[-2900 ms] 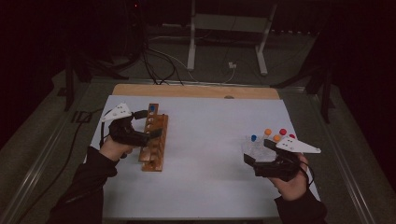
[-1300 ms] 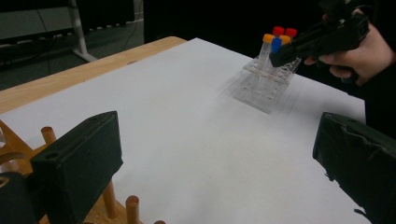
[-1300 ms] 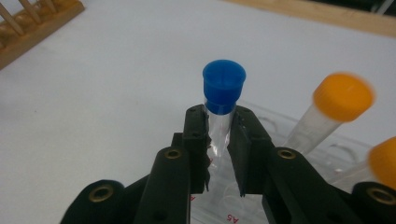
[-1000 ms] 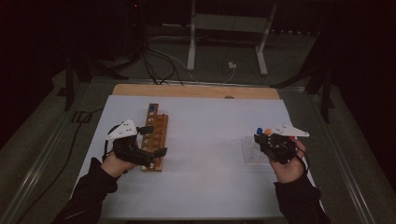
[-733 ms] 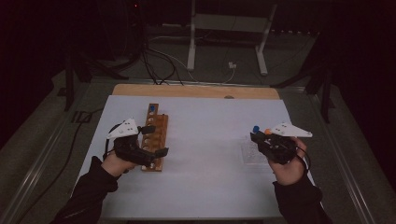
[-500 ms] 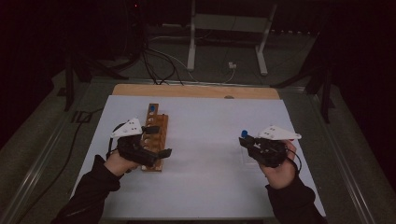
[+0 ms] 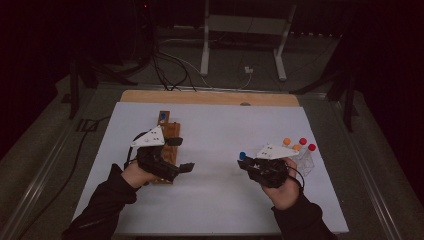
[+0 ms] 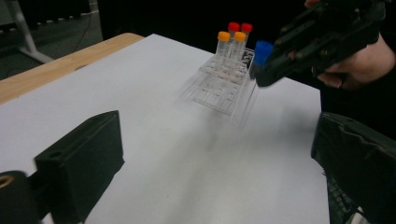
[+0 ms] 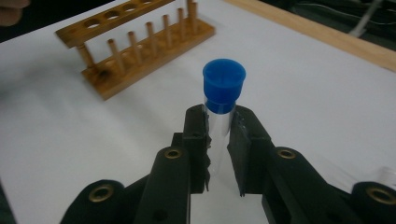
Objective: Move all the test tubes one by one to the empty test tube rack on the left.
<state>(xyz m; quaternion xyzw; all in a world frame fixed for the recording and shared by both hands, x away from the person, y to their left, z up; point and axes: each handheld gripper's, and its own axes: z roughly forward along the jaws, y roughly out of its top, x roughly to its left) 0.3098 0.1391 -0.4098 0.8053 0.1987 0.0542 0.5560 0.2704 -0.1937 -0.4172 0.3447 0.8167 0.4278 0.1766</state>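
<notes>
- The right gripper [image 9: 219, 135] pinches a blue-capped tube [image 9: 223, 91], now carried away from the clear rack [image 7: 302, 161] at its three o'clock.
- The left gripper [image 7: 176, 155], jaws spread and empty, steadies the wooden rack [image 7: 170, 131].
- Insertion there likely comes next.

Black grippers [image 7: 172, 155], brass-coloured screws, grey three-cornered top plates, black cables; sleeves apparently dark.

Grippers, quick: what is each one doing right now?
Left gripper: open, holding nothing.
Right gripper: shut on the blue-capped tube.
</notes>
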